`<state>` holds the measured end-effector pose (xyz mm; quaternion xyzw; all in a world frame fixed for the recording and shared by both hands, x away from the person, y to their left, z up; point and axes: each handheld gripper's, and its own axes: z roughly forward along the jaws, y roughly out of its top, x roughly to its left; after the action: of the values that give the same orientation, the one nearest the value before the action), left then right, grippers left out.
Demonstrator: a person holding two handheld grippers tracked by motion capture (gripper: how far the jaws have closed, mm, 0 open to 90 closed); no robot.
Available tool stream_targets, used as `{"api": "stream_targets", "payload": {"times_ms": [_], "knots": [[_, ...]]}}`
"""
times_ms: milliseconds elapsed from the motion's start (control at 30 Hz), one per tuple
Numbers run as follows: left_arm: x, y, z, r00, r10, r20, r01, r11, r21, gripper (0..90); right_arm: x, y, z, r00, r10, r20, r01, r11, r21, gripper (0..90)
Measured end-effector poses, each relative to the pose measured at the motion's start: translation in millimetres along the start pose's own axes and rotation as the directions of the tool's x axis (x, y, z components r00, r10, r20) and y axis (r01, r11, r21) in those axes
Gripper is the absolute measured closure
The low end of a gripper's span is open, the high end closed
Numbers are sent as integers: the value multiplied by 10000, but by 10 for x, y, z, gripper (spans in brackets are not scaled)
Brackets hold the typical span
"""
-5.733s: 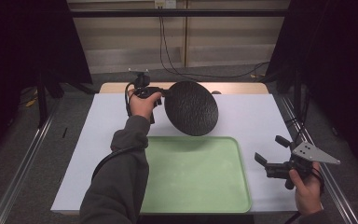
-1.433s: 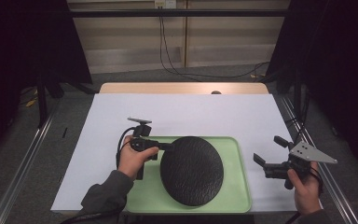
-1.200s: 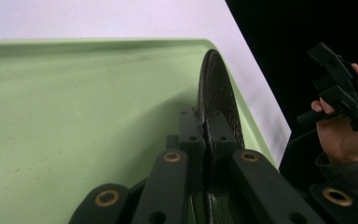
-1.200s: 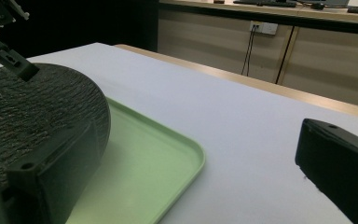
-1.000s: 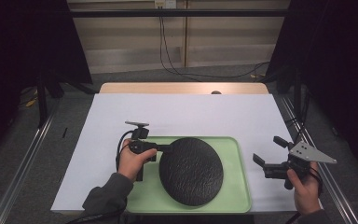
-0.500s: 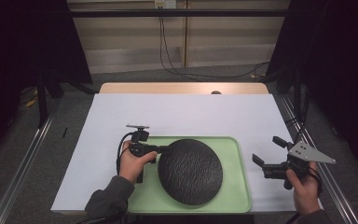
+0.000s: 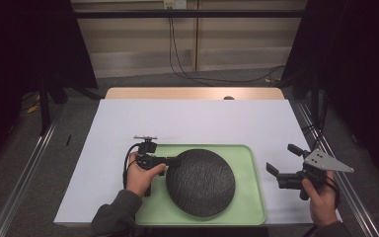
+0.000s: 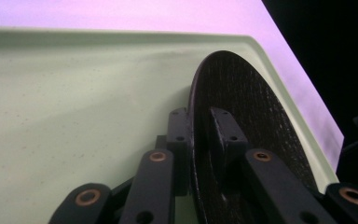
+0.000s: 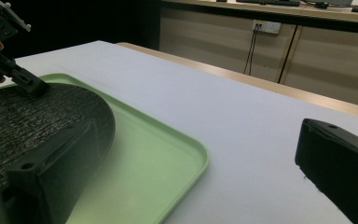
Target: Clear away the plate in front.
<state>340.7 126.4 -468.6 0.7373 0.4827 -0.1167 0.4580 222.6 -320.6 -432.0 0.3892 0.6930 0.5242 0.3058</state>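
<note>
A green tray sits on the near middle of the white tabletop, and a black textured plate lies in it, taking up the tray's left and centre. The plate's near edge comes close to the tray's front rim, while a strip of bare tray floor runs along its right side.

The left claw reaches in from the tray's left edge and is clamped on the plate's left rim. The left gripper view makes this plain: one black jaw sits under the rim and the other on top, with the plate's edge pinched between them and the tray floor spreading off to one side. From this close angle the plate looks tilted off the tray floor at the gripped side; the high view cannot settle that.

The right claw hangs above the tabletop just off the tray's right rim, well apart from the plate, its jaws spread wide and holding nothing. In the right gripper view the two jaws frame a stretch of bare white surface, the tray's corner and the plate's rough top, with the left claw gripping the plate's far edge. Nothing lies between the right claw and the tray.

A wooden strip of tabletop edge shows beyond the white sheet.
</note>
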Motion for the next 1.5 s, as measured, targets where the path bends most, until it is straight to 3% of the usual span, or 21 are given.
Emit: {"api": "stream_targets", "payload": {"times_ms": [800,1233,1333,1500], "knots": [[40,-93,42,9989,-200,-419,197,9998,-70,757,7,1,-5,10000,-55,-34,55,10000,-26,0],[48,-128,56,9977,116,-668,-124,9999,-105,742,18,-3,20,9998,-171,-29,171,9998,43,0],[26,-128,48,9955,400,-858,-415,9990,-164,738,20,-4,21,9998,-174,-90,175,9998,71,0],[17,-96,-20,9936,755,-844,-813,9944,-676,688,21,-7,22,9998,-174,-55,174,9998,124,0]]}}
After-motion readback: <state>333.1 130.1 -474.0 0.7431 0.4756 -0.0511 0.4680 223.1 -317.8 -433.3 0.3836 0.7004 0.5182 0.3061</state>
